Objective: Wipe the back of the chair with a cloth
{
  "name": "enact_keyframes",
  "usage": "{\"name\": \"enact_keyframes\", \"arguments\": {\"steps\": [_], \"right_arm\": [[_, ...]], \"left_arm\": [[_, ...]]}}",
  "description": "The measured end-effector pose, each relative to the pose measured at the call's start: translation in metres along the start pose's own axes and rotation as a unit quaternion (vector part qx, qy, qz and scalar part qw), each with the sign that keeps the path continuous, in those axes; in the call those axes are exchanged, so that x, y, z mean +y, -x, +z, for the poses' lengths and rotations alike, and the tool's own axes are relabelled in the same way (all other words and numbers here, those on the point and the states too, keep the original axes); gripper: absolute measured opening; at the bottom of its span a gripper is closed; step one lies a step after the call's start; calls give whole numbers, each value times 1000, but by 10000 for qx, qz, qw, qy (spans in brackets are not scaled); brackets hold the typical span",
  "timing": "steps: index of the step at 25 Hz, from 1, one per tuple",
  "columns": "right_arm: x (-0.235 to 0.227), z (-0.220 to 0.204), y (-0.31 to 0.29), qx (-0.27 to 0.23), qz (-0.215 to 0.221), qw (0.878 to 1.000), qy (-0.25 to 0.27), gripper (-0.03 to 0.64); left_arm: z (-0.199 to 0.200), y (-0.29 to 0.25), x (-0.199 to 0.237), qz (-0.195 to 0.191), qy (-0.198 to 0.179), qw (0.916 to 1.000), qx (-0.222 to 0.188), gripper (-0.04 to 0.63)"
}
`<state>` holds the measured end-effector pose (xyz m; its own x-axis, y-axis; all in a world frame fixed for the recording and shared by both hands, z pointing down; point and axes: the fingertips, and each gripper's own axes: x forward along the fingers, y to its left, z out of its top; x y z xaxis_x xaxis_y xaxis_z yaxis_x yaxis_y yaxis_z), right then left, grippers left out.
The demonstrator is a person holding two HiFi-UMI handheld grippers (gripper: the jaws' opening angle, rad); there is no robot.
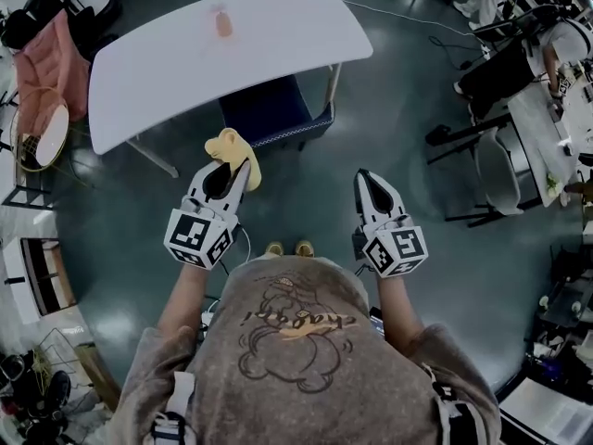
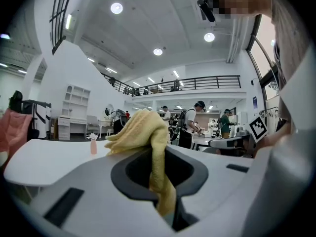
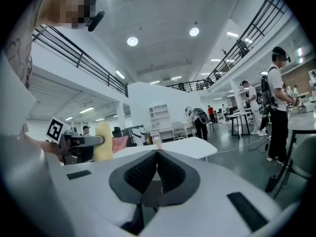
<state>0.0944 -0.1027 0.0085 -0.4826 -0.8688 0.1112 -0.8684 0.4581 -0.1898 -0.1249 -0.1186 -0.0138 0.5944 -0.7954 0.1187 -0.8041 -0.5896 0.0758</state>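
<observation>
Cloth (image 1: 232, 151), yellow and bunched, is pinched in the left gripper (image 1: 239, 170), which we hold out in front of us above the grey floor (image 1: 306, 193). In the left gripper view the fingers (image 2: 89, 186) are clenched on it. A strip of the fabric runs down between them, and the rest piles in a soft heap over their tips.

The right gripper (image 1: 363, 176) is level with the left one and well apart from it. In the right gripper view its ribbed fingers (image 3: 171, 172) are pressed together with nothing between them. The cloth shows off to the left of that view, in the other gripper.

Ahead of us stands the chair (image 1: 273, 109), dark blue, pushed partly under the near edge of a white table (image 1: 167, 63). In the head view the cloth is near the chair, on our side of it. We cannot tell whether the two touch, though the cloth looks held in the air short of the chair.

Towards the far side of the table stands a small pinkish bottle (image 1: 223, 23).
</observation>
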Motion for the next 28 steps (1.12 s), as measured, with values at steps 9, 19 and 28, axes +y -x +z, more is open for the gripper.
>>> {"name": "enact_keyframes", "arguments": {"steps": [9, 19, 28], "right_arm": [[2, -24, 20, -61, 101, 9999, 112, 25], [-13, -58, 20, 126, -25, 9999, 12, 25], [-20, -52, 15, 119, -6, 9998, 168, 25]], "left_arm": [[-39, 16, -21, 441, 45, 9990, -111, 51], [-78, 19, -19, 856, 301, 9958, -75, 52], [-65, 11, -18, 851, 395, 9955, -100, 52]]}}
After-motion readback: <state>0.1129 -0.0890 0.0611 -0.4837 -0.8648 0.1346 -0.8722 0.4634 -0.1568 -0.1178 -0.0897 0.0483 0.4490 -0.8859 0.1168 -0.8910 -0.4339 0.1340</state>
